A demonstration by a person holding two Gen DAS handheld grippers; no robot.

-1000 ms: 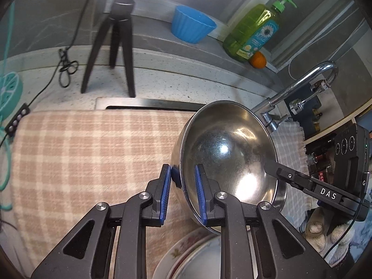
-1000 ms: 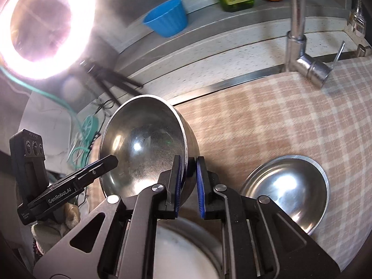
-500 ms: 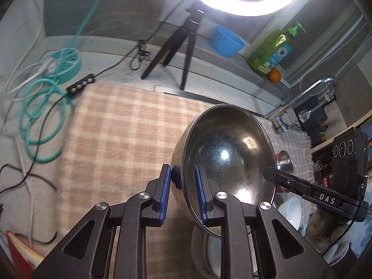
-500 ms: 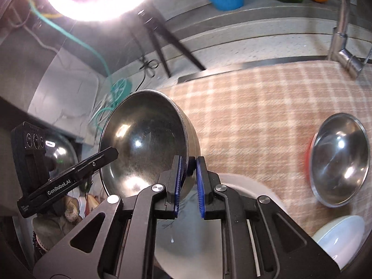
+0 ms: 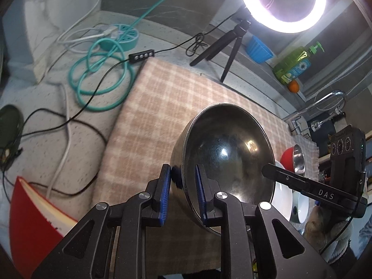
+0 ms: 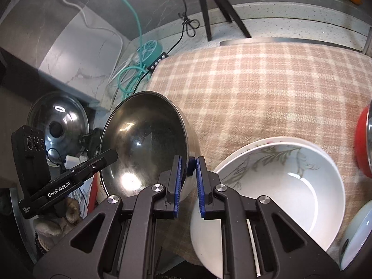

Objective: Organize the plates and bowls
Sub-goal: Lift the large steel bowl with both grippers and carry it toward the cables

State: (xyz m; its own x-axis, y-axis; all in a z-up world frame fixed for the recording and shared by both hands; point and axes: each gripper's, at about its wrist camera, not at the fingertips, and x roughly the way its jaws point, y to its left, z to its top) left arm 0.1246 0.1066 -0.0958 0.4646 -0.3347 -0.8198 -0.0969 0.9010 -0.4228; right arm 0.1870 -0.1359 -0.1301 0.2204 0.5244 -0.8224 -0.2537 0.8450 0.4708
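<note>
- Between my two grippers, a large steel bowl hung tilted above the checked cloth, its hollow facing each wrist camera in turn
- My left gripper had its blue pads pinched on the bowl's rim — one pad outside the wall, one inside
- My right gripper pinched the opposite rim of the same steel bowl in the same way, one pad on either side of the wall
- From the left wrist I saw the right gripper's body, marked DAS, reaching in over the bowl's far edge; from the right wrist the left one showed, marked GenRobot.AI
- Below and right of the held bowl in the right view, a white bowl sat on a flowered plate, both on the cloth
- A red bowl with a steel bowl nested inside lay at the cloth's right edge; in the left view that pair showed beyond the held bowl
- A ring light on a black tripod stood on the counter behind the cloth, with a blue tub, a green soap bottle and an orange on the ledge
- A teal cable lay coiled on the counter left of the cloth — a red book nearer me, and a glass pot lid off the counter's edge in the right view
</note>
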